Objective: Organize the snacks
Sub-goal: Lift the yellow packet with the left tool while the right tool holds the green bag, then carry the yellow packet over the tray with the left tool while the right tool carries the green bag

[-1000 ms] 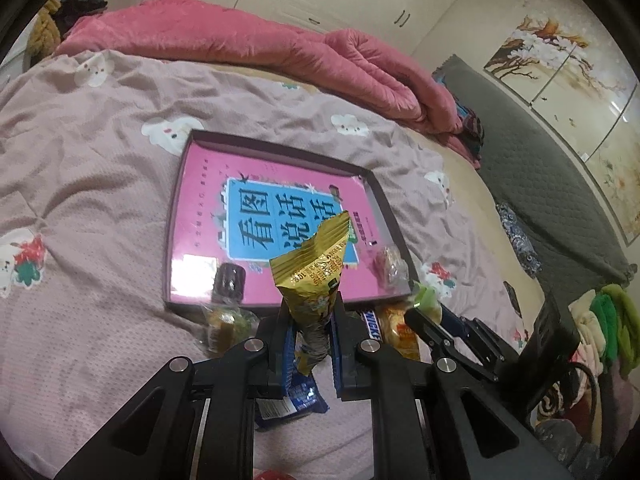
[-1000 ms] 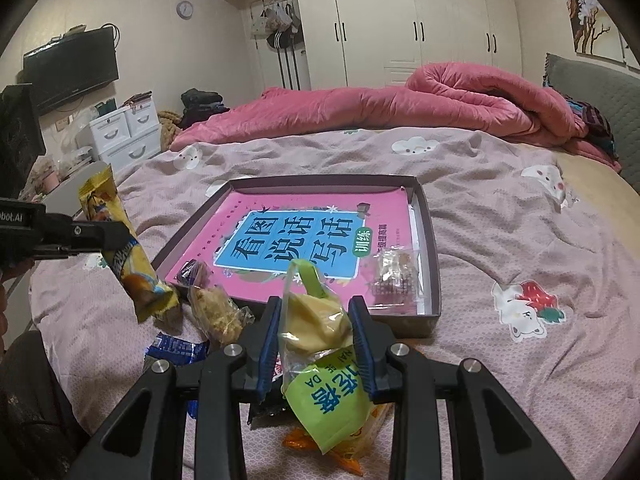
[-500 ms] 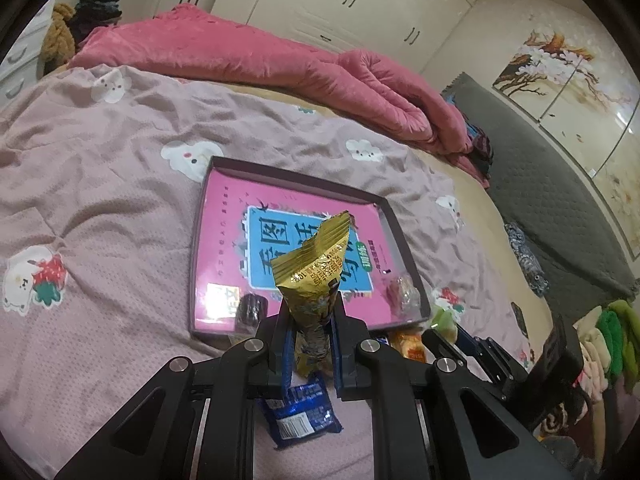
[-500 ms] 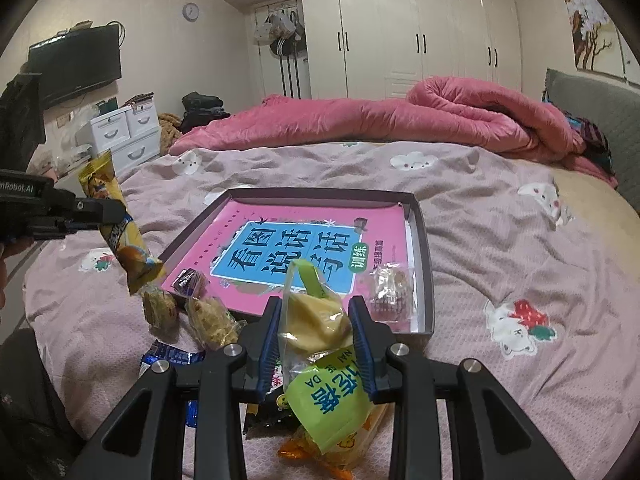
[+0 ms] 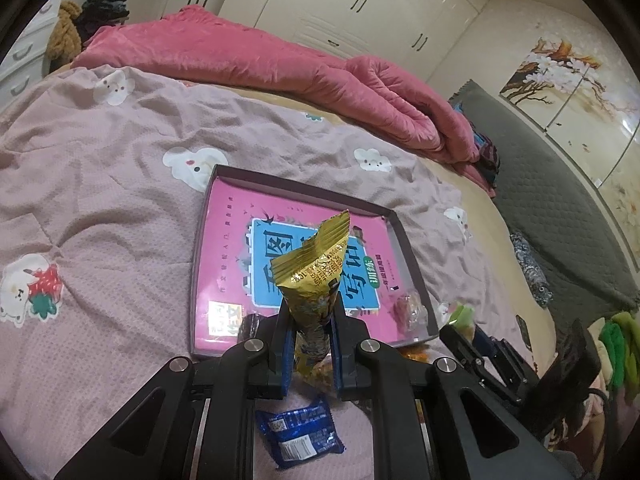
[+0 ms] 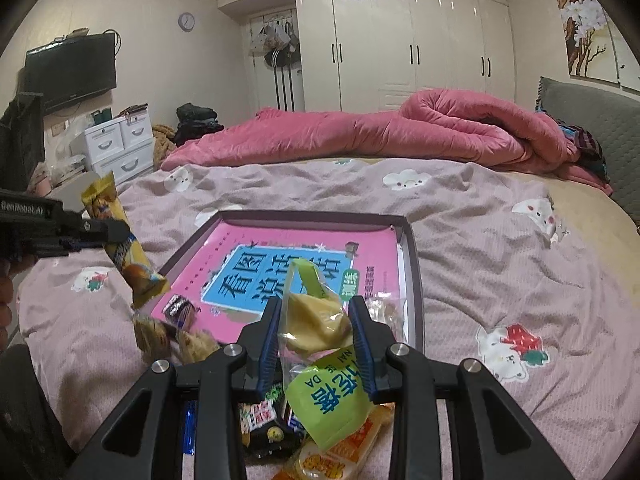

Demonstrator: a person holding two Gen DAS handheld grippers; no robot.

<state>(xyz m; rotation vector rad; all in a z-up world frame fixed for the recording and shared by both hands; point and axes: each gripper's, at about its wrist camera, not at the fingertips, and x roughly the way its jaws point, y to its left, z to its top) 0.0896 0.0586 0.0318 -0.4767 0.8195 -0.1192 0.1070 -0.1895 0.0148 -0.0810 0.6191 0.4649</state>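
The left gripper (image 5: 310, 316) is clamped on a yellow snack packet (image 5: 316, 276) above the tray's (image 5: 404, 240) near edge; bare bedspread (image 5: 100, 200) lies left. Only the right view shows the TV (image 6: 72, 70). The right gripper (image 6: 316, 320) pinches a green-labelled bag (image 6: 320, 328) beside wrapped sweets (image 6: 384, 310) inside the tray.

Glossy white wardrobe doors (image 6: 416, 48) are spanning the wall at twelve o'clock. A black wall-mounted television (image 6: 72, 70) is hanging at ten o'clock, above white plastic drawers (image 6: 120, 146).

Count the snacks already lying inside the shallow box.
2: a dark wrapped candy in its near-left corner, a clear-wrapped snack in its near-right corner. More may be hidden.
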